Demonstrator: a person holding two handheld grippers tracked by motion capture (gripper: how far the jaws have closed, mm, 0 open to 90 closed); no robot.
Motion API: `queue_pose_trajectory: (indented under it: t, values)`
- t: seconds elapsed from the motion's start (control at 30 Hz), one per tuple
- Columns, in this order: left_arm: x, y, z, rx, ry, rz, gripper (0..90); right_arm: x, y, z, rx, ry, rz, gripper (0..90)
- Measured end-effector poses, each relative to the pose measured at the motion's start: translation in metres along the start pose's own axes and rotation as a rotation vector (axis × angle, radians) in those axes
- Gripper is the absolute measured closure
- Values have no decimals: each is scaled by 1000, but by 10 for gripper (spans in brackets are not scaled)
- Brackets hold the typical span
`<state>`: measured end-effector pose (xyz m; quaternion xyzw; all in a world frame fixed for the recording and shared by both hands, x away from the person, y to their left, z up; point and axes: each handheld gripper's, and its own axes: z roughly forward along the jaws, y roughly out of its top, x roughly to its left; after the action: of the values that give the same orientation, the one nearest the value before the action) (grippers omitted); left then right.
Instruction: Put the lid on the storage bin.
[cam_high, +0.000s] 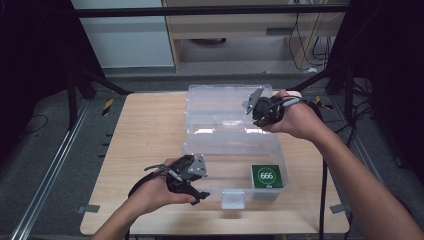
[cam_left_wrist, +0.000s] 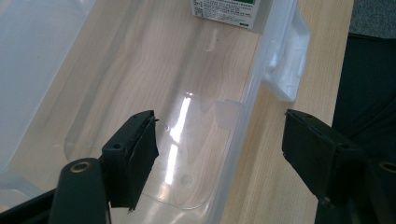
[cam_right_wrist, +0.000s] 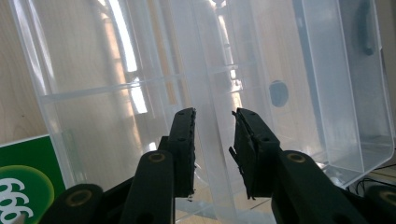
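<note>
Clear plastic: lidded storage box (cam_high: 235, 165) mid-table toward near edge, lid (cam_high: 222, 107) swung back toward far edge, prob. to free the inside.
Contents: green carton marked 666 (cam_high: 266, 176) in box's near-right corner.
L gripper (cam_left_wrist: 219, 149): jaws apart, straddling near-left front wall, no pad contact; looks set to steady box.
R gripper (cam_right_wrist: 212, 149): jaws narrowly apart either side of lid's edge; pads not visibly pressing.
Latch tab (cam_high: 233, 199): front wall, hanging free.

We see a light wooden table (cam_high: 145, 135). A clear plastic box (cam_high: 235, 150) sits directly on it, lid open: the front wall lies between our left gripper's (cam_high: 192, 175) jaws, and our right gripper (cam_high: 260, 111) is at the raised lid's edge.
</note>
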<state>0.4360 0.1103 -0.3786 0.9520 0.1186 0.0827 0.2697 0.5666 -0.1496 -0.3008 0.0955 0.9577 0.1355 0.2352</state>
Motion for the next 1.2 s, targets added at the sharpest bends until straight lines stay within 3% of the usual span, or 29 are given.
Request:
queue_pose_trajectory:
  t: [0.07,0.1,0.33,0.7,1.07,1.2]
  values:
    - [1,-1,1,9,-5,5,280,0,0,2,11,8,-7,708]
    - [1,-1,2,5,-7,2,332,0,1,4,21,13,-16,723]
    - [-1,-2,6,17,-31,1,381,1,2,7,38,23,-47,769]
    - [-4,-6,20,91,-52,9,506,0,0,8,34,23,-65,781]
    - [0,-9,29,100,-65,-8,652,1,2,9,33,22,-72,784]
    - [1,-9,29,88,-68,-21,746,1,2,9,31,23,-73,784]
